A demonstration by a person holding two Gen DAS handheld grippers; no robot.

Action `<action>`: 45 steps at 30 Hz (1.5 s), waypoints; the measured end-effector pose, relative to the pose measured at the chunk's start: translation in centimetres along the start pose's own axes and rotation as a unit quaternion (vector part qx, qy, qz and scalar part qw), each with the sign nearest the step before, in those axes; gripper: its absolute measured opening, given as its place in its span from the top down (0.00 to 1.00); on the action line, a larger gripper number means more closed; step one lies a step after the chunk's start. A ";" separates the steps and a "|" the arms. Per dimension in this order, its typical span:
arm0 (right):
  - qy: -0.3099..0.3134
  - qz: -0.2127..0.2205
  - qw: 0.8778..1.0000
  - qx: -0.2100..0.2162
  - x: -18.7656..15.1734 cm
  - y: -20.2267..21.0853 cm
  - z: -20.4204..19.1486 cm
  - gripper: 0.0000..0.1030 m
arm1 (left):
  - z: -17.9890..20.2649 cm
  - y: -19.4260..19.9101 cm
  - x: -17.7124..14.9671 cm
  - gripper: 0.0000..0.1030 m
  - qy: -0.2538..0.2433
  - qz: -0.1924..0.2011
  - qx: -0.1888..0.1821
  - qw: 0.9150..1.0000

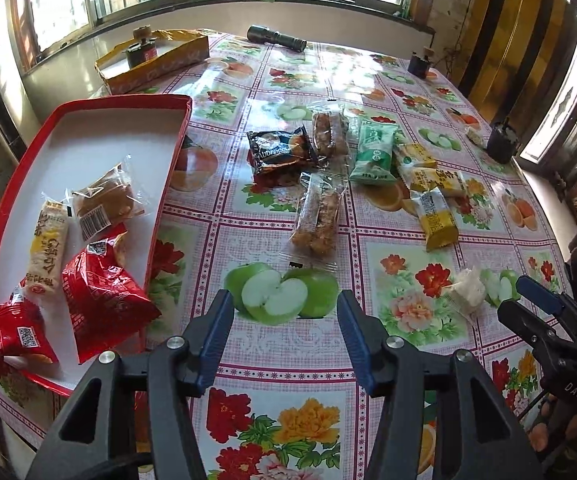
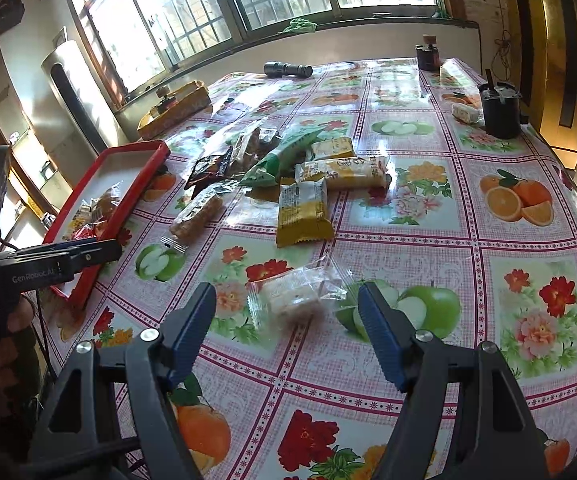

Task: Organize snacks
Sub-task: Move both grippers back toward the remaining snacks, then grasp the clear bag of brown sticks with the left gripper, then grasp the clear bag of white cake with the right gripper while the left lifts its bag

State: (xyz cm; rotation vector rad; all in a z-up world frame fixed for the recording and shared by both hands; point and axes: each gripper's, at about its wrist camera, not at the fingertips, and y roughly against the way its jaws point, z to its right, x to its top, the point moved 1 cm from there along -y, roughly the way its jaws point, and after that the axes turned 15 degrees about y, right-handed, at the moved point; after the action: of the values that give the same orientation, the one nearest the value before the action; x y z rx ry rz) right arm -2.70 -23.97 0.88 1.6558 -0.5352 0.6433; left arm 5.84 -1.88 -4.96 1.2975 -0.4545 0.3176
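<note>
Gaping empty, both grippers — left (image 1: 284,312), right (image 2: 288,304) — red tray's (image 1: 170,168) near corner hidden behind wrappers.

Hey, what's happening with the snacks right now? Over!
Both tools open, empty. Right tool lined up on clear-wrapped white snack. Red tray holds five packets. Nothing blocking.

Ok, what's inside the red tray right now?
The red tray holds a clear-wrapped cake, a yellow-and-white bar and two red packets. The packets overlap, so anything beneath them is hidden.
</note>
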 end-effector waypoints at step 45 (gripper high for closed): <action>0.086 -0.075 0.993 -0.021 1.5 -4.4 -1.2 0.63 | 4.6 -8.0 3.3 0.68 -0.045 -0.048 -0.002 0.998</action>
State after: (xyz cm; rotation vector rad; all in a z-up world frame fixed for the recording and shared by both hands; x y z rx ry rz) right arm 1.22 -22.02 -1.14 1.5663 -0.2945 0.6524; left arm 11.84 -8.36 -9.13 1.3291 -0.4659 0.1786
